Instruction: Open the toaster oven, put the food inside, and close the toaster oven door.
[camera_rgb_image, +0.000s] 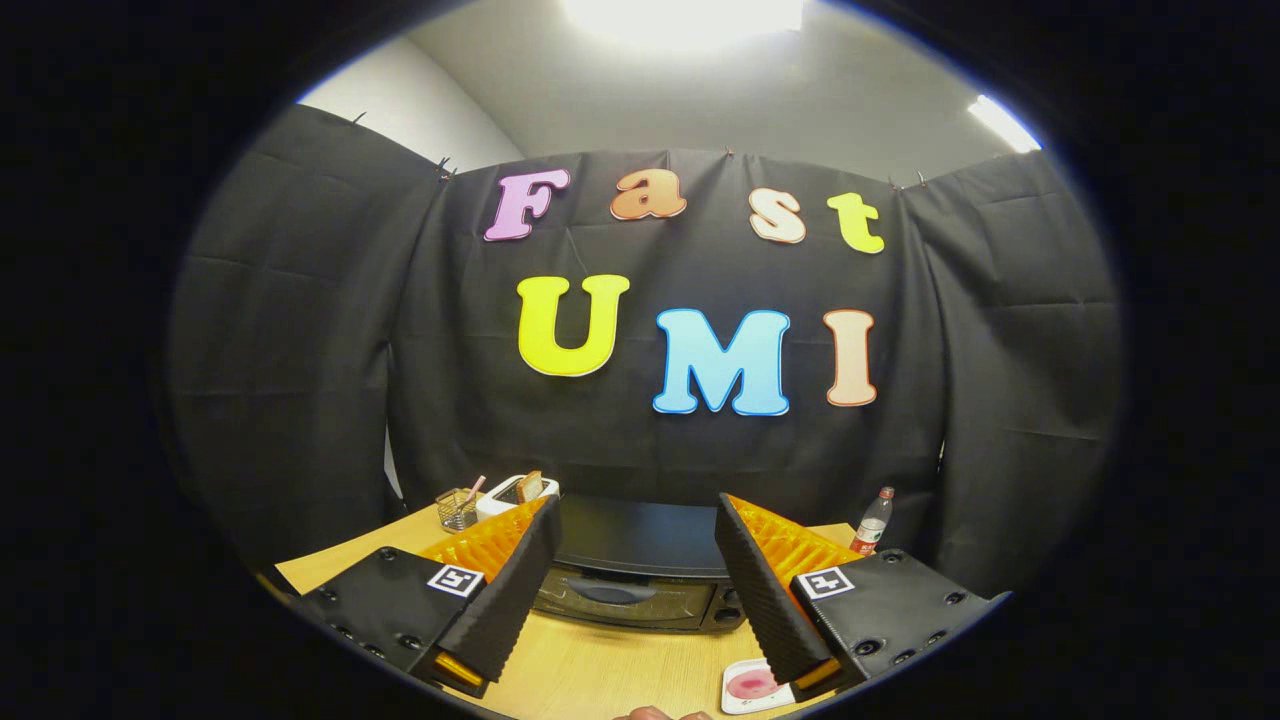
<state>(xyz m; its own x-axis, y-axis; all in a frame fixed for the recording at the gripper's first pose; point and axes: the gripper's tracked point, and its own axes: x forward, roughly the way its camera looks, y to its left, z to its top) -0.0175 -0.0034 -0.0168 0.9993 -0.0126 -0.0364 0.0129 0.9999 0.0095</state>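
**Gripper spread above table, toaster oven shut ahead**

Bottom of the frame: the gripper (632, 600) has its fingers spread wide, nothing between them, touching nothing. One finger (505, 590) sits lower left, the other at lower right, bare wooden table (600, 670) showing in the gap.

Lower right, just beside the right finger: a small white plate (748, 687) with pink food (750, 684) on it, lying flat on the table, partly hidden by the finger. At the very bottom centre, a sliver of a person's hand (655, 713).

Just beyond the fingertips, centred in the gap: the toaster oven (635, 565). Dark body, flat black top, glass door with a long handle across its upper part. Door shut. Knobs at its right end, partly behind the right finger. Well apart from the fingers, not touched.

Further back, left of the oven: a white toaster (512, 493) with a slice of bread sticking up, and a small wire basket (457, 509) beside it. Right of the oven: a plastic bottle (873, 521) with a red cap, upright.
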